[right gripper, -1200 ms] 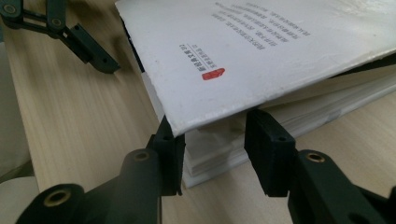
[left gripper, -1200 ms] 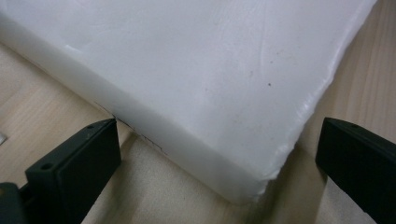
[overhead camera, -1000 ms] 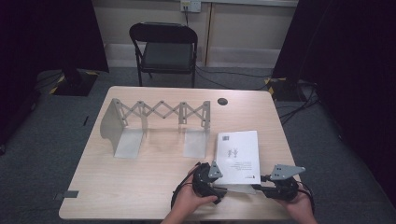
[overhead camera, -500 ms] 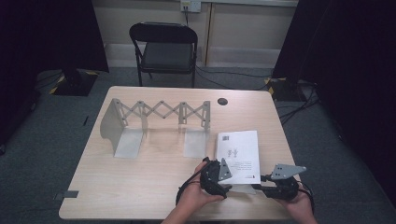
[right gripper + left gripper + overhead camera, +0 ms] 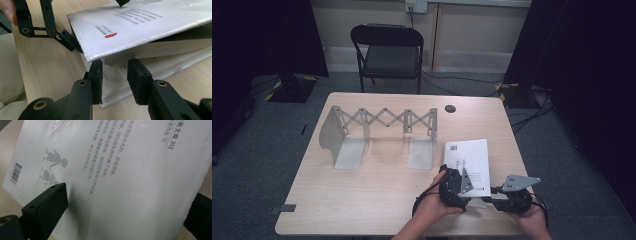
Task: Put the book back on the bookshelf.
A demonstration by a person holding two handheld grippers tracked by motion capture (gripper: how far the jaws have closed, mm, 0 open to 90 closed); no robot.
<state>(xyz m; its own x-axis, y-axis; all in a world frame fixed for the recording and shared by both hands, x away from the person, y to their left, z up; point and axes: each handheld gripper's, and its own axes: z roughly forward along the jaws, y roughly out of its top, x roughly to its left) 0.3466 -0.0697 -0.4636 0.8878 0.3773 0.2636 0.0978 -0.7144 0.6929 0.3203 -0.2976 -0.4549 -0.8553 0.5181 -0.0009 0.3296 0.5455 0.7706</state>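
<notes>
Looks like the white paperback (image 5: 468, 162) at the worktop's (image 5: 377, 200) near right corner is being lifted by its cover: right gripper (image 5: 115, 75) clenched on the pages, left gripper (image 5: 125, 202), whose fingers were just opening, spread wide across the cover — next, an upright swing toward the expanding bookend rack (image 5: 382, 122).

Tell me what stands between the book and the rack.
Nothing visible does. The book lies just right of the rack, with bare table between them. Both grippers, left and right, are at its near edge.
</notes>
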